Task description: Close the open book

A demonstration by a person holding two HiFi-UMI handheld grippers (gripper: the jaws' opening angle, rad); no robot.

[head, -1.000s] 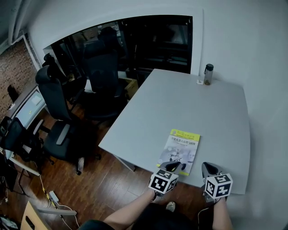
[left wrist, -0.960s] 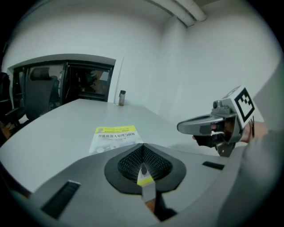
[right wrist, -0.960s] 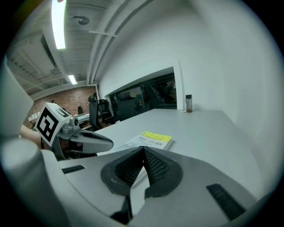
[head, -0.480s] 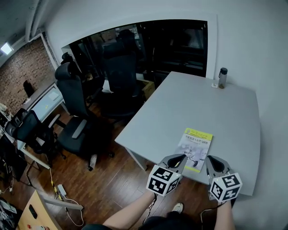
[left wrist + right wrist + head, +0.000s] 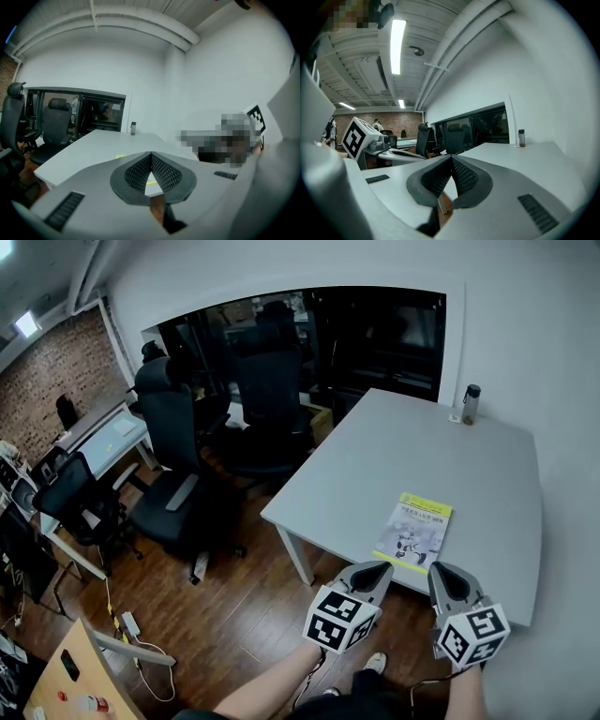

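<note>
Beyond the empty, pinched-together left tool [image 5: 379,569] and right tool [image 5: 442,571], the thin yellow-and-white paperback book [image 5: 414,532] was judged light, floppy, best taken by its cover edge.

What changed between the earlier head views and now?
Both grippers pulled back toward the person and rose. A second ago the left gripper overlapped the book's near end; now it sits just clear of it, with the right gripper beside it. Nothing was grasped or released, and both are shut and empty. The book stays closed and flat on the table, and the bottle has not moved.
</note>
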